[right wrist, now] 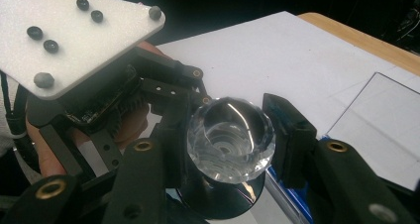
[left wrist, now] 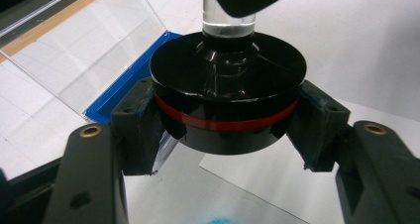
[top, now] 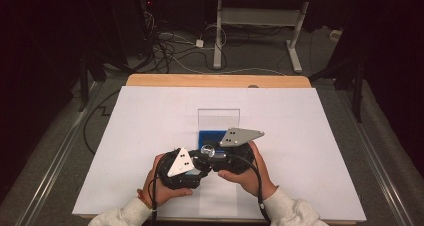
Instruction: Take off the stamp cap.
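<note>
Looking down from the high view, I have both hands over the white sheet (top: 150, 136) just before the blue box (top: 210, 136). Left gripper view: my left gripper (left wrist: 225, 130) clamps the black base (left wrist: 228, 85). Right gripper view: my right gripper (right wrist: 230, 132) squeezes the crystal top (right wrist: 230, 132); I'd keep both level

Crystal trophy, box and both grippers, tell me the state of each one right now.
Crystal top: clamped by the right gripper.
Black base: clamped by the left gripper, red ring around it.
Blue box: open, clear lid standing up.
</note>
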A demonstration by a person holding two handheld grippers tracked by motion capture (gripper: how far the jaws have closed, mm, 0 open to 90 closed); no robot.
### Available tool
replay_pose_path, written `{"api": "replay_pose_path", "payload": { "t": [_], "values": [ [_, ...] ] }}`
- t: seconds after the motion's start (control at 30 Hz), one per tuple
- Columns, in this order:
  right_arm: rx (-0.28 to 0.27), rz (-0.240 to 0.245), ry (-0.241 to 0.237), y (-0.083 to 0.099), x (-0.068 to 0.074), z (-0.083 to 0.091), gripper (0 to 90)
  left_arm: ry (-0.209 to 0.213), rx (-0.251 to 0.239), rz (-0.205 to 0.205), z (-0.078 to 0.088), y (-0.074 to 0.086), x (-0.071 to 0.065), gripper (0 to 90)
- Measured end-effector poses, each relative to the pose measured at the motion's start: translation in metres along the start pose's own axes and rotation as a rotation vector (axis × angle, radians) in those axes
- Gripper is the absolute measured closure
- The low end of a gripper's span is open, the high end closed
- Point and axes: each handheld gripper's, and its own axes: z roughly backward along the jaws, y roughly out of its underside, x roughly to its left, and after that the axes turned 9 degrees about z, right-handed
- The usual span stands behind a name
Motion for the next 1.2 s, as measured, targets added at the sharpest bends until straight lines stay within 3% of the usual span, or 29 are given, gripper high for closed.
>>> {"api": "replay_pose_path", "payload": {
  "t": [0.33, 0.5, 0.93, 1.03, 1.1, 1.2],
  "values": [
    [-0.004, -0.02, -0.002, 0.001, 0.0, 0.0, 57.3, -0.009, 0.016, -0.018, 0.001, -0.001, 0.0, 36.6],
    [-0.009, -0.007, 0.006, 0.002, 0.001, 0.001, 57.3, -0.022, 0.034, -0.032, 0.002, -0.003, 0.0, 36.9],
    [-0.019, -0.01, 0.031, 0.005, 0.006, -0.001, 57.5, 0.058, 0.07, 0.015, 0.001, -0.005, 0.006, 37.1],
    [-0.018, -0.014, 0.039, 0.005, 0.007, -0.001, 57.5, 0.056, 0.081, 0.016, 0.0, -0.004, 0.005, 37.1],
    [-0.018, -0.007, 0.046, 0.006, 0.008, -0.002, 57.5, 0.064, 0.09, 0.027, -0.001, -0.004, 0.006, 37.1],
    [-0.037, 0.018, 0.066, 0.005, 0.011, 0.002, 57.5, 0.06, 0.072, 0.139, 0.002, 0.002, 0.023, 37.2]
  ]
}}
